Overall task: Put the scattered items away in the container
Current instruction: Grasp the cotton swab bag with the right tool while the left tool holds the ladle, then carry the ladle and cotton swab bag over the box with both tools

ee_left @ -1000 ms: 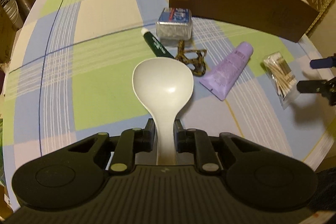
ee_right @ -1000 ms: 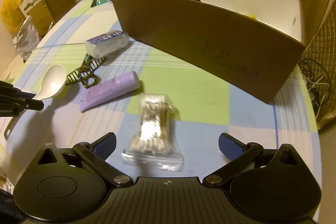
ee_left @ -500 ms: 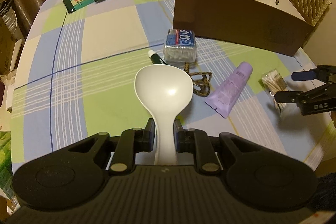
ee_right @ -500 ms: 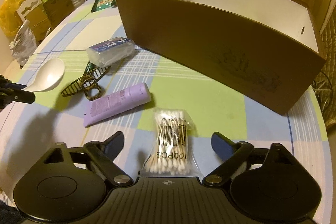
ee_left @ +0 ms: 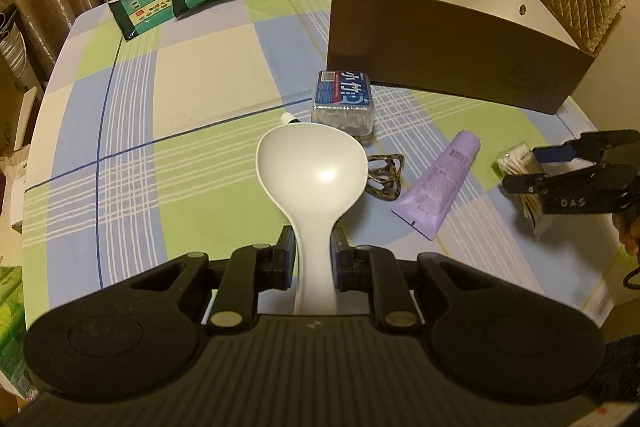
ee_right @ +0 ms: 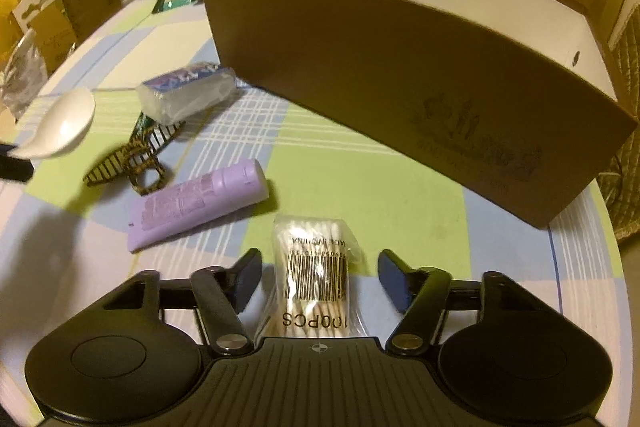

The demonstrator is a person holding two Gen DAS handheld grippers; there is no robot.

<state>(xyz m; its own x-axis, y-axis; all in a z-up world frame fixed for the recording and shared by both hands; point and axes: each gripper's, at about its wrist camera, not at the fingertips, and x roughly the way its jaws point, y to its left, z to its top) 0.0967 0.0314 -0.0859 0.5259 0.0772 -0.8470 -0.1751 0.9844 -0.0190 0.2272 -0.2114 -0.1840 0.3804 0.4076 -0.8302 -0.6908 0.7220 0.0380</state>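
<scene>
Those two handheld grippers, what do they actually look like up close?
Both are matte black plastic: a ribbed base, two round discs at the sides, and linkage arms with silver pivot pins. The left gripper and right gripper have dark blue finger pads. The right one bears pale "DAS" lettering on its side.

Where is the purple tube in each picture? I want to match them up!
Left wrist view: the purple tube lies right of centre on the tablecloth, between the hair clip and the cotton swab bag.
Right wrist view: the purple tube lies left of centre, cap pointing right, just left of the cotton swab bag.
Shared landmark: the brown box stands behind it in both.
</scene>
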